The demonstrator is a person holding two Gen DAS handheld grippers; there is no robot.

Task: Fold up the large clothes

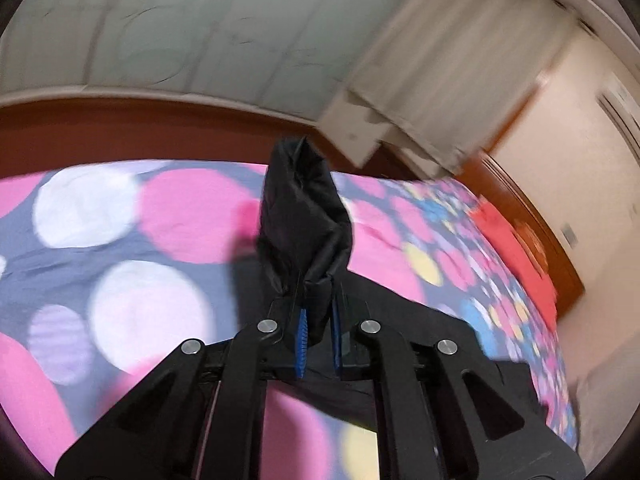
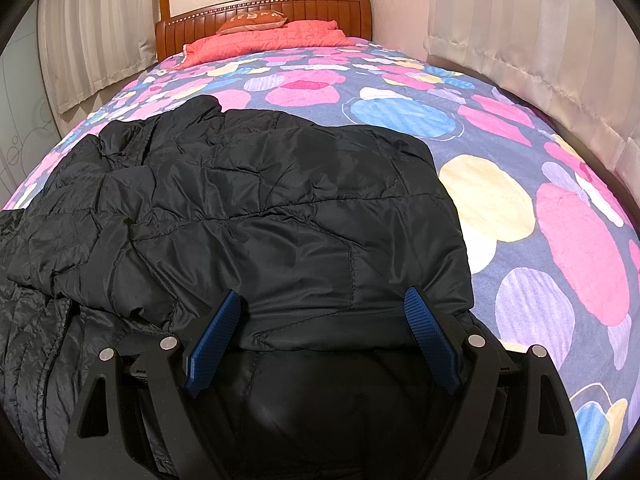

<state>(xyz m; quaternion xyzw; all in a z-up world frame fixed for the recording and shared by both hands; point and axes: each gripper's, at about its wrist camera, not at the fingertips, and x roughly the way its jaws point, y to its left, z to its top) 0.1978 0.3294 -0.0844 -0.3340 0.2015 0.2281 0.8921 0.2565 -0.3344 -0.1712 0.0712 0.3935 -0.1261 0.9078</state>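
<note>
Blue pads of the left gripper (image 1: 318,334) pinch a raised fold of the black quilted jacket (image 2: 256,216), lifting it to fold over; the right gripper (image 2: 322,338), jaws wide and empty, hovers above the jacket spread on the bed (image 2: 500,200).

**Open bedspread to the right of the jacket**

The black quilted jacket (image 2: 256,216) covers the bed's (image 2: 500,152) near left part. Right of it and beyond, bare bedspread runs to the red pillow (image 2: 272,38) and wooden headboard (image 2: 320,6). Curtains (image 2: 532,52) hem both long sides.
</note>
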